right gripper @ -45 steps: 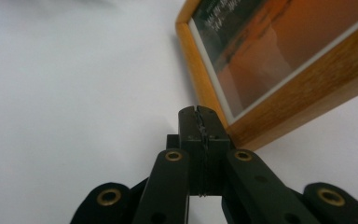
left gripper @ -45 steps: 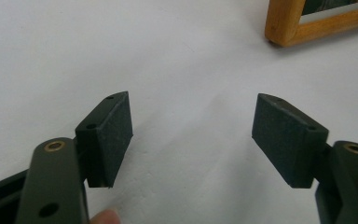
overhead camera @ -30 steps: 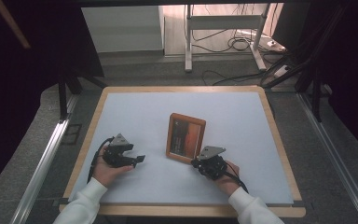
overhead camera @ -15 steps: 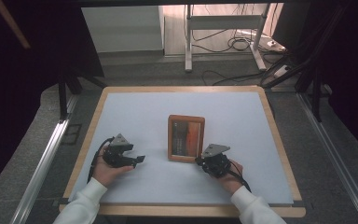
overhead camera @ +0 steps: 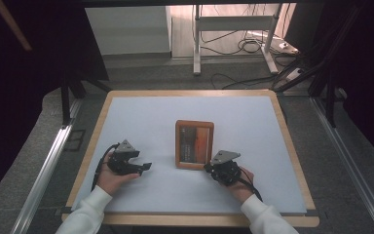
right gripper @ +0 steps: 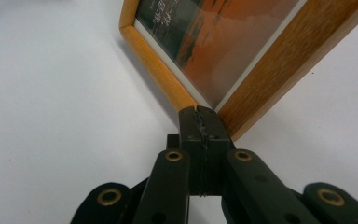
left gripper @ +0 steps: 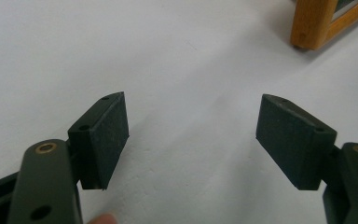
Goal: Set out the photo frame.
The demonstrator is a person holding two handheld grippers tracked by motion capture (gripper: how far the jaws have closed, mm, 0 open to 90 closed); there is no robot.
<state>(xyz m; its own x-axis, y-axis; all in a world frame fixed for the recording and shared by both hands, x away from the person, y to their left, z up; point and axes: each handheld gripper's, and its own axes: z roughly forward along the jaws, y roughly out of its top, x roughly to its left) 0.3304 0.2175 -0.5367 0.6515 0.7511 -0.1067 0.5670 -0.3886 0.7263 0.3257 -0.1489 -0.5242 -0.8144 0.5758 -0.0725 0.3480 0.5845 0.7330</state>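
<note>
Your right tongs [right gripper: 199, 122] are closed, tips at the picture frame's [overhead camera: 194, 144] near corner; your left tongs [left gripper: 193, 135] are wide open. The frame looks stiff, with breakable glass. Hold its wooden edge.

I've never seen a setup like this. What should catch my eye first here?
Probably the wooden picture frame lying flat in the middle of the white table, its picture orange and dark. Next, the two black grippers a person holds at the near edge: the right gripper, jaws closed, its tip at the frame's near right corner, and the left gripper, jaws wide open over bare table to the frame's left.
</note>
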